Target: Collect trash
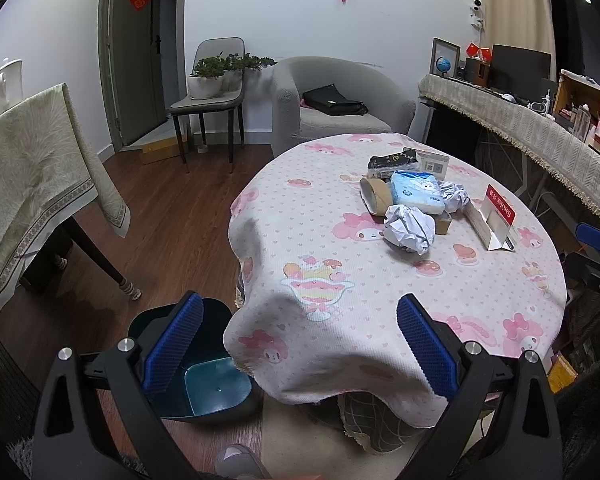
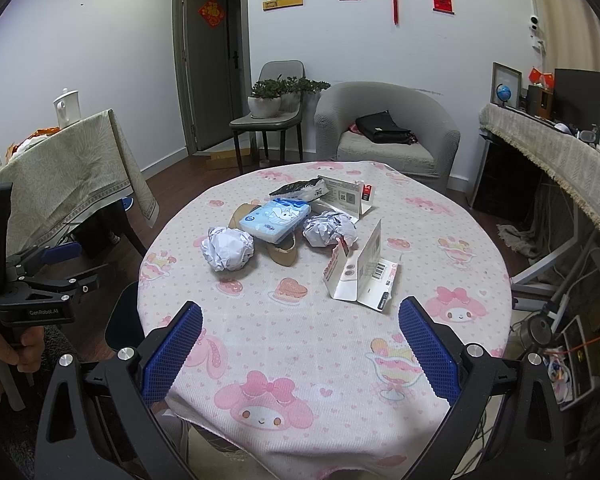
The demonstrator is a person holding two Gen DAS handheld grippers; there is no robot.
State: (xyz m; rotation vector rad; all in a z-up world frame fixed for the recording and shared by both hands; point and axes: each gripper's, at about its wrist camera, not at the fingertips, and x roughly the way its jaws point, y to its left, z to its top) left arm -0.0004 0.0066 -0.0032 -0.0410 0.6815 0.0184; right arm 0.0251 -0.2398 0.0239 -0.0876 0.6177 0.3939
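Trash sits in one cluster past mid-worktop (image 2: 480, 240), w/ the near crumpled paper ball (image 2: 227, 249) as landmark. Behind it: cardboard tube (image 1: 376, 195), blue tissue pack (image 2: 275, 218). Right of it: 2nd paper ball (image 2: 329, 229), then the white/red card packaging (image 2: 360, 276), standing tilted.

Key relation: the ball lies ahead of the right tool (image 2: 300, 350) and a bit left of its axis, well apart, bare cloth between. It's roundish, no real long axis, so approach angle looks free. Left tool (image 1: 300, 344) hangs off the worktop's near-left edge, above the bin (image 1: 204, 384) on the floor; ball is ahead-right of it, also well apart. Right arm looks better placed over the worktop; left is nearer the bin.

Both tools released, jaws wide, nothing between.

Left view shows the bin open and seemingly empty; right view only catches a dark sliver by the edge. Right view shows the left tool from the side, w/ the hand (image 2: 4, 354) on its grip.
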